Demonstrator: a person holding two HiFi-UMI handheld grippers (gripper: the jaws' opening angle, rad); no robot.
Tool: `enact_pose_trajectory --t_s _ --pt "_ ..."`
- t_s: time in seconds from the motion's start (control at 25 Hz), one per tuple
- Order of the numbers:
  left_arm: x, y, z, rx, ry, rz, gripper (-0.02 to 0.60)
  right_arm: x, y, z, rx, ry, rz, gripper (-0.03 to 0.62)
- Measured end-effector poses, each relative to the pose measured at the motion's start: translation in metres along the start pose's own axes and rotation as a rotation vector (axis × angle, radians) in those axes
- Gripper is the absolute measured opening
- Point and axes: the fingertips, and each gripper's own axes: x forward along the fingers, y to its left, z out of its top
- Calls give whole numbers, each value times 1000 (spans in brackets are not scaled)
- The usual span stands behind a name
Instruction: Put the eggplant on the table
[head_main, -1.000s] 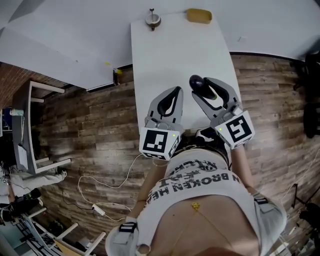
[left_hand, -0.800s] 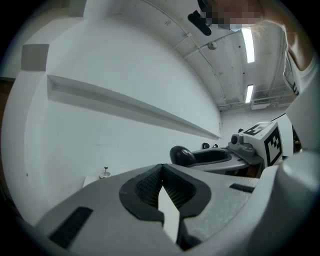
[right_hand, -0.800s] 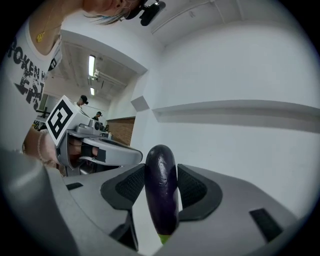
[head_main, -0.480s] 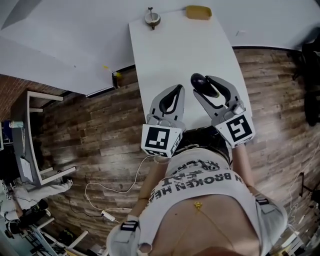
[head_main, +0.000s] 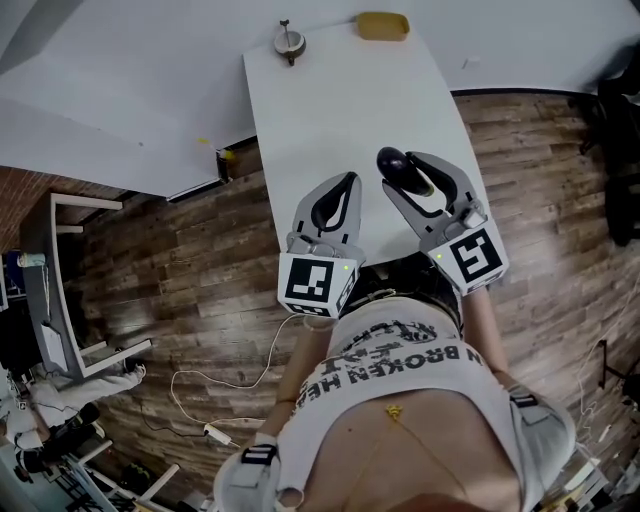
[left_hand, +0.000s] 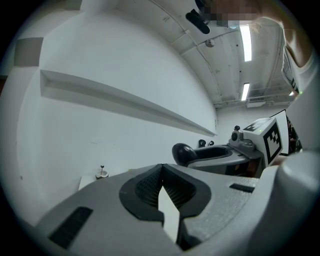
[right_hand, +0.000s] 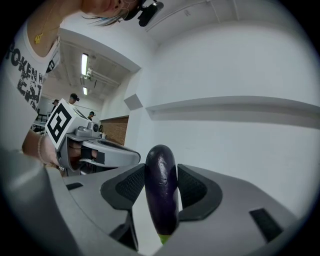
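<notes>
A dark purple eggplant (right_hand: 161, 192) stands lengthwise between the pads of my right gripper (right_hand: 161, 171), which is shut on it. In the head view the eggplant (head_main: 391, 160) sticks out past the right gripper (head_main: 403, 172) over the near right part of the white table (head_main: 330, 110). My left gripper (head_main: 349, 180) hovers beside it over the table's near end, its tips together and nothing held. In the left gripper view my left gripper (left_hand: 161, 169) shows its pads meeting, with the eggplant (left_hand: 184, 152) to the right.
A small metal object on a round base (head_main: 289, 41) and a yellow thing (head_main: 382, 25) sit at the table's far end. Wooden floor surrounds the table, with a white cable (head_main: 230, 370) at the left and a grey frame (head_main: 70, 270) further left.
Both grippers keep their places over the table's near end with the eggplant still gripped. Only the head view has shifted a little.
</notes>
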Motion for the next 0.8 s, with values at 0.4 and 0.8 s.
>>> enact_pose_trajectory --t_s 0.4,0.8 --pt "33 -16 10 5 -7 69 6 -7 -45 -2 24 -5 74 202" --pt "48 -22 7 17 25 94 6 -6 -56 -10 39 -8 123 202"
